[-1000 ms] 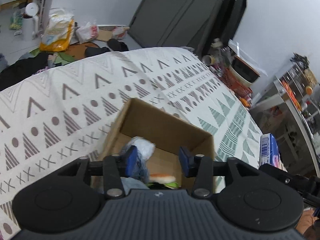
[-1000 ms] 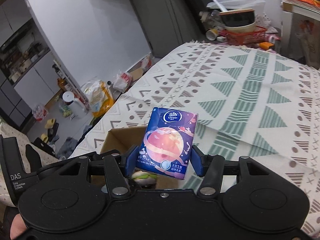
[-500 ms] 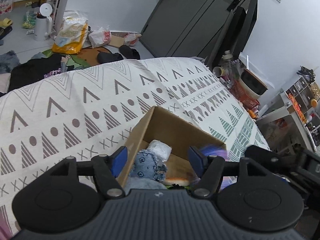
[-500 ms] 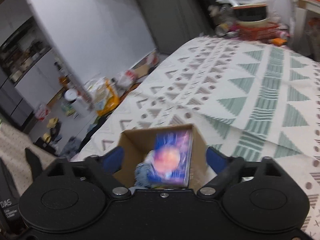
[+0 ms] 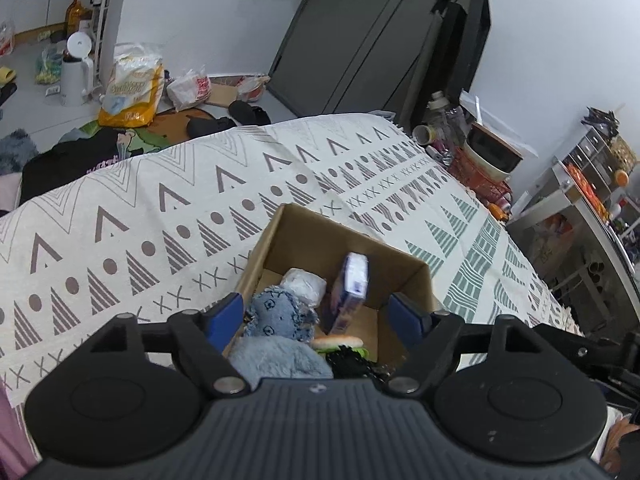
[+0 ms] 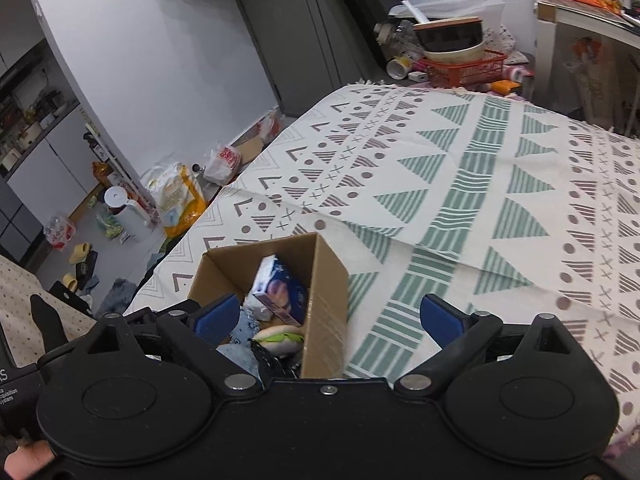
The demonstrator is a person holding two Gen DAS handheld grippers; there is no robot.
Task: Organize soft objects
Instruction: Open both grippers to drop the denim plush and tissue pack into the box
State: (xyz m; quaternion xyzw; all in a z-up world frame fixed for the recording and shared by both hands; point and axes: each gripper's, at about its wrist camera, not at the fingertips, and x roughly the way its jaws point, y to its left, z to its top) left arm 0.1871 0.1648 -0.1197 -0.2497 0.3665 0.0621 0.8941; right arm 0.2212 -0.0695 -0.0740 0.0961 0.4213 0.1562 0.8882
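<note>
**Materials and finishes**

The cardboard box (image 5: 344, 240) is showing plain matt brown walls. The tissue pack (image 6: 282, 290) is gleaming in glossy printed wrap. The blue plush toy (image 5: 280, 360) is looking fuzzy, and the woven cloth (image 6: 460, 184) is lying matt beneath, slightly wrinkled.

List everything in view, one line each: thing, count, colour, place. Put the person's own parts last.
cardboard box: 1, brown, open, on the cloth
tissue pack: 1, blue and purple, tilted inside the box
blue soft toy: 1, light blue, in the box
white bundle: 1, white, in the box beside the tissue pack
burger toy: 1, tan and green, in the box
cloth: 1, cream with green and brown patterns, under the box
red basket: 1, red, beyond the cloth's far edge
left gripper: 1, black with blue pads, open over the box
right gripper: 1, black with blue pads, open
</note>
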